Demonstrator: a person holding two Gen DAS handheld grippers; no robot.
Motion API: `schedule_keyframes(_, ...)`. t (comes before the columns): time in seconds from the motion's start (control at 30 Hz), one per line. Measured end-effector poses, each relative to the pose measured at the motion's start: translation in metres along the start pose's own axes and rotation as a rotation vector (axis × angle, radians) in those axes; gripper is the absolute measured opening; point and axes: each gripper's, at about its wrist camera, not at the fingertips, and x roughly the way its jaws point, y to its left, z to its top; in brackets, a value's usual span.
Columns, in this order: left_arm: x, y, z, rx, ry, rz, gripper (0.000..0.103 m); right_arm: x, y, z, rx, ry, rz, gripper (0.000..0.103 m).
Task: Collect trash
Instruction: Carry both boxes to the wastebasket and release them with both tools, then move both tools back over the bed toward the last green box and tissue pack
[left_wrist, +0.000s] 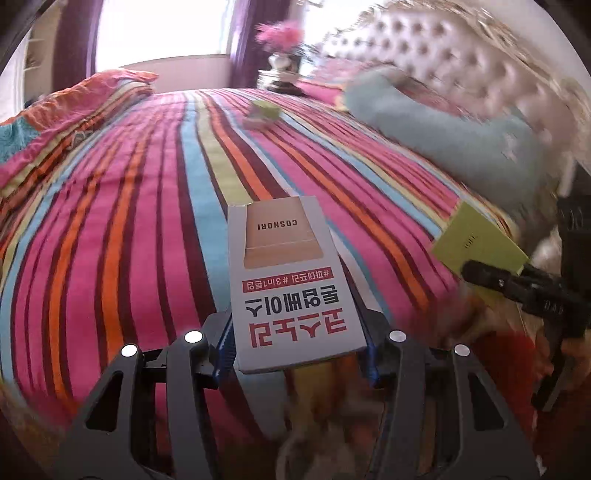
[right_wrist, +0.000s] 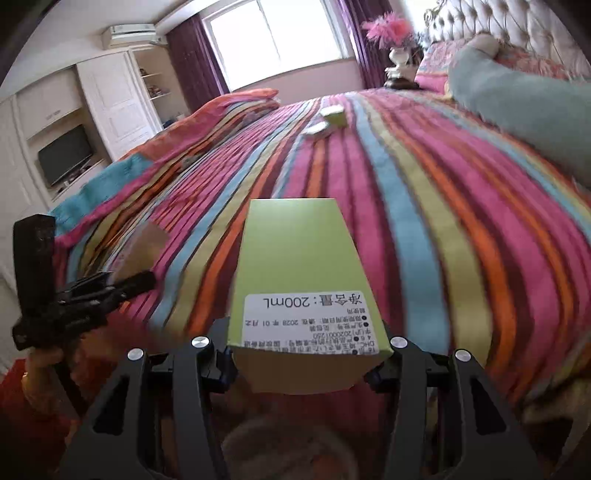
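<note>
My left hand-held gripper (left_wrist: 297, 347) pinches the white carton (left_wrist: 286, 280) by its near end, my right hand-held gripper (right_wrist: 301, 360) pinches the green carton (right_wrist: 303, 280) likewise, both jutting forward over the bed (right_wrist: 461, 206); they look light, thin-walled, crushable, so I'd squeeze gently across flat faces.

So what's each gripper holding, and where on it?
Left gripper clamps the white box by its near end; right gripper clamps the green box by its near end.
</note>
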Motion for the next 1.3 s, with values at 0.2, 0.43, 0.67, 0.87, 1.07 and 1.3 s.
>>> schedule_keyframes(0.2,-0.003,-0.041,-0.118,0.069,0.22,-0.047,0.052,0.009,0.015,-0.1,0.056,0.196,-0.026,0.049)
schedule_keyframes(0.43,0.073,-0.054,-0.195,0.064,0.536,-0.065,0.052,0.077,0.013,-0.165,0.088,0.476,-0.052,0.049)
schedule_keyframes(0.67,0.107,-0.064,-0.22,0.101,0.661,-0.079,0.052,0.12,0.002,-0.178,0.125,0.623,-0.094,0.049)
schedule_keyframes(0.87,0.11,-0.065,-0.221,0.114,0.681,-0.055,0.072,0.127,0.009,-0.185,0.099,0.647,-0.119,0.086)
schedule_keyframes(1.07,0.113,-0.069,-0.22,0.122,0.681,-0.055,0.081,0.119,0.003,-0.191,0.116,0.637,-0.128,0.087)
schedule_keyframes(1.3,0.114,-0.067,-0.219,0.121,0.675,-0.04,0.081,0.113,0.004,-0.197,0.118,0.632,-0.129,0.087)
